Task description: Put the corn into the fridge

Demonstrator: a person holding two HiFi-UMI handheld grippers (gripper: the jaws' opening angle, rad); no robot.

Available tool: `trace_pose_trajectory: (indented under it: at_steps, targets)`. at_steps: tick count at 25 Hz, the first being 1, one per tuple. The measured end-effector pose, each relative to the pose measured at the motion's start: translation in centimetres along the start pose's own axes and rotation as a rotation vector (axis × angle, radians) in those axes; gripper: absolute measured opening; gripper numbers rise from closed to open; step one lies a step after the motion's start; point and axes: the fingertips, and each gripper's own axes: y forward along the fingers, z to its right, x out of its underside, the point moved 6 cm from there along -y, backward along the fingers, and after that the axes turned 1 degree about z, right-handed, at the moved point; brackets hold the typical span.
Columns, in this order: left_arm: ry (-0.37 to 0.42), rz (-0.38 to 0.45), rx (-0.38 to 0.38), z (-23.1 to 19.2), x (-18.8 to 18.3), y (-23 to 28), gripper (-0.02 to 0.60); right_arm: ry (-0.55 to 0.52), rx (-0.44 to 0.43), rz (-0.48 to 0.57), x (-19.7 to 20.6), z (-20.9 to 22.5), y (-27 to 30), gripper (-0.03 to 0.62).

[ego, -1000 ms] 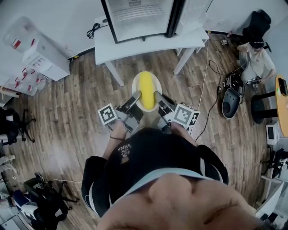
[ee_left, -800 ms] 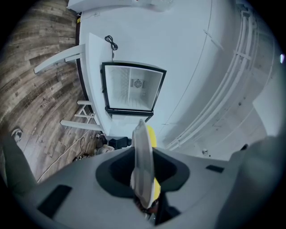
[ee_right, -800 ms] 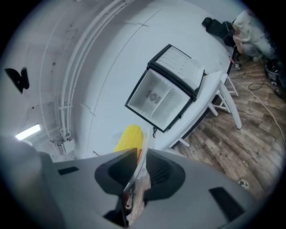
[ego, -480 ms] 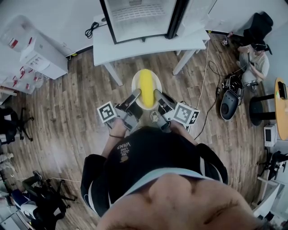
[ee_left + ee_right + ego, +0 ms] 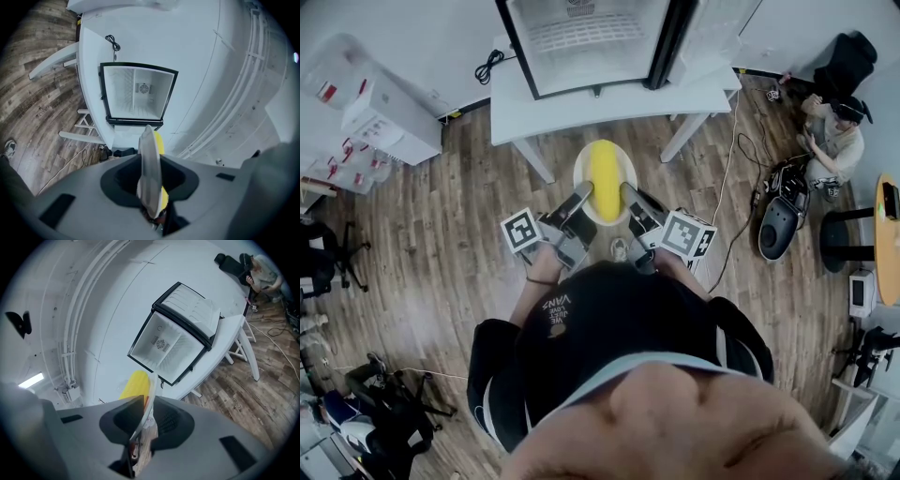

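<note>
The corn (image 5: 604,178) is carried on a white plate (image 5: 581,169), laid lengthwise along its middle from the near rim towards the far rim. The plate is held in the air above the wooden floor (image 5: 469,216), short of the near edge of the white table (image 5: 609,94). The left gripper (image 5: 580,201) is clamped on the plate's left rim and the right gripper (image 5: 629,200) on its right rim. In each gripper view the rim is seen edge-on, pinched between the jaws, with the yellow cob just beyond it. The fridge (image 5: 581,37) is set on the table, reaching back to its far edge, and its door (image 5: 703,33) is swung open to the right, so that the white interior and a wire shelf are exposed towards the person. The pick-up is judged to be done and the carry to be under way. The table has yet to be reached, the plate passed through the opening, the corn set down on a shelf, and both rims released.
</note>
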Motion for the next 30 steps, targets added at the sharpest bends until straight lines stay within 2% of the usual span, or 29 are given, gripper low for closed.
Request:
trace_pose_trajectory:
  at_steps: [2, 7, 15, 30]
  targets:
    - [0.007, 0.002, 0.007, 0.3, 0.1, -0.3, 0.1, 0.002, -0.013, 0.002, 0.2, -0.5, 0.0, 0.055]
    - [-0.001, 0.023, -0.008, -0.7, -1.1, 4.8, 0.1, 0.008, -0.013, -0.018, -4.3, 2.5, 1.4, 0.055]
    - [0.008, 0.044, -0.008, -1.2, -1.8, 8.0, 0.1, 0.008, -0.035, -0.033, -7.2, 4.5, 2.4, 0.055]
    - [0.006, 0.123, -0.01, -2.5, -2.6, 10.8, 0.1, 0.0, -0.071, -0.112, -10.2, 6.8, 4.4, 0.055]
